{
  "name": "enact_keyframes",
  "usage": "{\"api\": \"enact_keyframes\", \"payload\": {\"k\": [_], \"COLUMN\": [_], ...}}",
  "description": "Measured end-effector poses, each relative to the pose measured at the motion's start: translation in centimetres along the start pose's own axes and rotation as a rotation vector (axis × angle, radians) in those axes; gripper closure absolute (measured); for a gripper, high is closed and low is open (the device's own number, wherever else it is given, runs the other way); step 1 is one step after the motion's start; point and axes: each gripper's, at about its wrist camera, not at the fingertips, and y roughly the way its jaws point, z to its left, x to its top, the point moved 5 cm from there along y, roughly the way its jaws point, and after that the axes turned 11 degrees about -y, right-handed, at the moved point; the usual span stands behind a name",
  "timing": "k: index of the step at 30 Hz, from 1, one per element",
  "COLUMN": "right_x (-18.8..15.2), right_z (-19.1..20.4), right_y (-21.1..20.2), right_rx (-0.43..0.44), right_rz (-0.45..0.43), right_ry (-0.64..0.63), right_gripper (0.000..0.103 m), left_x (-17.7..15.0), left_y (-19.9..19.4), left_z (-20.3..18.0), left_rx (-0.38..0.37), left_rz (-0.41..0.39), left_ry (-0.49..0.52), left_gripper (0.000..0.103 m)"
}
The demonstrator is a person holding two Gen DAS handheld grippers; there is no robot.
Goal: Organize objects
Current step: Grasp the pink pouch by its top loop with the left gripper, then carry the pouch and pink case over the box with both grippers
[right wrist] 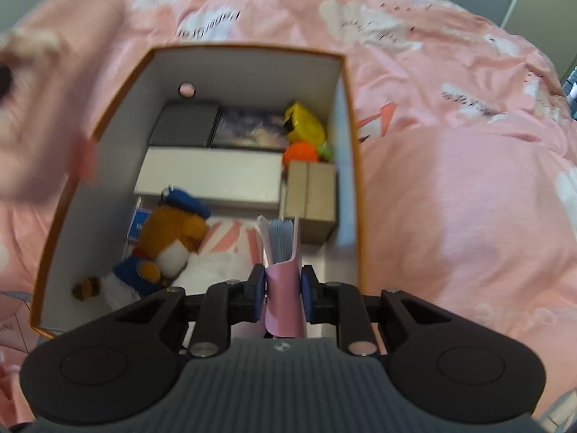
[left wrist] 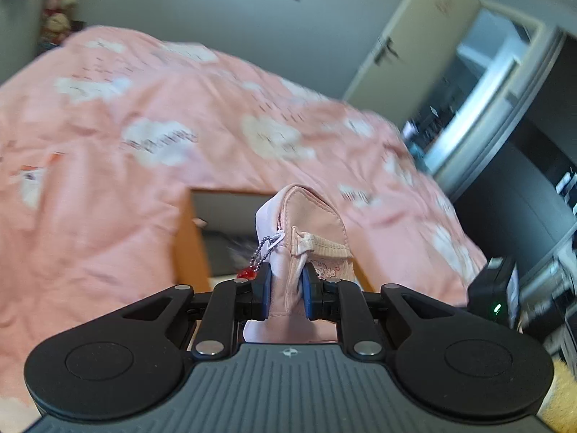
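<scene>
In the left wrist view, our left hand-held gripper (left wrist: 285, 292) sits at the bottom centre of the frame, clenched on a pink fabric pouch (left wrist: 306, 231) that stands up between its blue pads, with a ball chain and a small red charm (left wrist: 247, 273) hanging at its left side. Behind the pouch we see one corner of the orange-edged box (left wrist: 191, 238) at the middle of the frame, and the pink quilt with white clouds (left wrist: 144, 115) on the bed fills the left and centre; a door (left wrist: 407, 36) shows in the upper right. The view is blurred, so we cannot tell how high the pouch is above the box. In the right wrist view, our right hand-held gripper (right wrist: 282, 288) at the bottom centre is grasping a pink booklet (right wrist: 283, 281), its pale blue pages fanning upward, held over the near part of the open box (right wrist: 351, 115). Inside the box we already see a grey case (right wrist: 184, 126), a dark picture box (right wrist: 250, 130), a yellow packet (right wrist: 303, 121), an orange ball (right wrist: 301, 153), a long white box (right wrist: 209, 175), a tan carton (right wrist: 312, 195) and a plush bear in a blue cap (right wrist: 169, 238) on the lower left. A blurred pink shape at the upper left may be the pouch. We judge the packing well advanced: most things are in, and the booklet and the pouch are left to be placed.
</scene>
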Motion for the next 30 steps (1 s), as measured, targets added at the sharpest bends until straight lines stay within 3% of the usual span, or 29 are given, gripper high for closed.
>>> {"api": "enact_keyframes", "payload": {"k": [6, 11, 19, 24, 30], "right_x": [0.0, -0.7, -0.8, -1.2, -1.4], "right_z": [-2.1, -3.5, -3.5, -4.3, -4.3], "right_y": [-2.9, -4.0, -2.6, -1.0, -0.3], "right_rx": [0.003, 0.026, 0.036, 0.096, 0.099], "right_rz": [-0.052, -0.065, -0.038, -0.002, 0.010], "right_ry": [0.051, 0.114, 0.137, 0.216, 0.223], "right_gripper": [0.081, 0.081, 0.081, 0.080, 0.080], "left_x": [-2.0, -4.1, -6.5, -7.0, -7.0], "left_y": [4.9, 7.9, 10.6, 11.1, 11.0], "left_z": [-2.3, -3.0, -4.4, -4.3, -3.6], "left_rx": [-0.011, 0.032, 0.133, 0.013, -0.140], "left_rz": [0.157, 0.268, 0.348, 0.380, 0.417], "left_ry": [-0.007, -0.037, 0.050, 0.005, -0.090], "left_gripper": [0.084, 0.084, 0.084, 0.078, 0.077]}}
